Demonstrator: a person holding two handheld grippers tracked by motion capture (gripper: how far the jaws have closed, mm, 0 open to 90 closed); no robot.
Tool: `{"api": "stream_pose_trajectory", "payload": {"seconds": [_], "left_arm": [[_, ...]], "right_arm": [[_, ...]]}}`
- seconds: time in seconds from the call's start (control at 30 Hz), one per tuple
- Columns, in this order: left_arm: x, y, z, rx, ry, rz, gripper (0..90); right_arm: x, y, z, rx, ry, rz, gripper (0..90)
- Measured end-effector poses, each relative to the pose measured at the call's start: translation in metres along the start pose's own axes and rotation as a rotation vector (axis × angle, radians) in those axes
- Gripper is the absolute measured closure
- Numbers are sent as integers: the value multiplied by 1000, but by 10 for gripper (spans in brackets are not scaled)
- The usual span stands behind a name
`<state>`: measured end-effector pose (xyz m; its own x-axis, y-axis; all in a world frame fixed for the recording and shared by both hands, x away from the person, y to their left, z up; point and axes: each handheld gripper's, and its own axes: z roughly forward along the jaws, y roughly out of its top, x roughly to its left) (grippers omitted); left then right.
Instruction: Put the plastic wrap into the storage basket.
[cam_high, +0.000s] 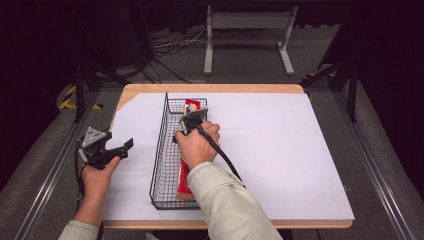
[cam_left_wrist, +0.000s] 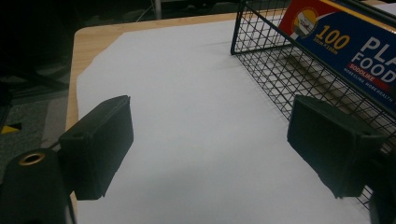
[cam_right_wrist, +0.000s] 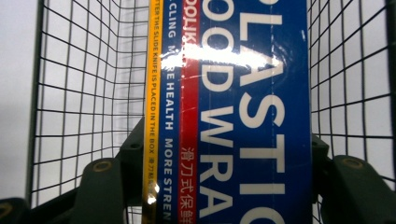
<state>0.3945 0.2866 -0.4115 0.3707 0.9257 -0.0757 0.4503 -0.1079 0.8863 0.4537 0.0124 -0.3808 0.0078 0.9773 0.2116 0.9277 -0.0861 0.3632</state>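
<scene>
A long box of plastic food wrap (cam_high: 184, 176), blue with red and yellow stripes, lies lengthwise in a black wire basket (cam_high: 160, 145) left of the table's middle. My right gripper (cam_high: 192, 120) reaches down into the basket and is shut on the box. In the right gripper view its jaws press both long sides of the box (cam_right_wrist: 247, 93), with the basket mesh (cam_right_wrist: 84, 93) on each side. My left gripper (cam_high: 125, 148) hovers left of the basket, open and holding nothing. The left gripper view has its jaws wide apart (cam_left_wrist: 215, 140), with the basket (cam_left_wrist: 280, 70) and box (cam_left_wrist: 355, 46) at upper right.
A white paper sheet (cam_high: 270, 145) covers most of the wooden table (cam_high: 210, 88). Bare paper spreads right of the basket. Beyond the far edge, a grey metal stand (cam_high: 247, 22) and loose cables (cam_high: 165, 47) sit on the floor.
</scene>
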Motion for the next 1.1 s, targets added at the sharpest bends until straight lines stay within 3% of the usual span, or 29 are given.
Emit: {"api": "stream_pose_trajectory", "payload": {"seconds": [0.6, 1.1], "left_arm": [[0, 0, 1, 2, 1, 1, 152], [-1, 0, 1, 4, 0, 3, 151]], "right_arm": [[6, -2, 6, 2, -66, -27, 399], [11, -5, 14, 30, -59, -29, 397]]}}
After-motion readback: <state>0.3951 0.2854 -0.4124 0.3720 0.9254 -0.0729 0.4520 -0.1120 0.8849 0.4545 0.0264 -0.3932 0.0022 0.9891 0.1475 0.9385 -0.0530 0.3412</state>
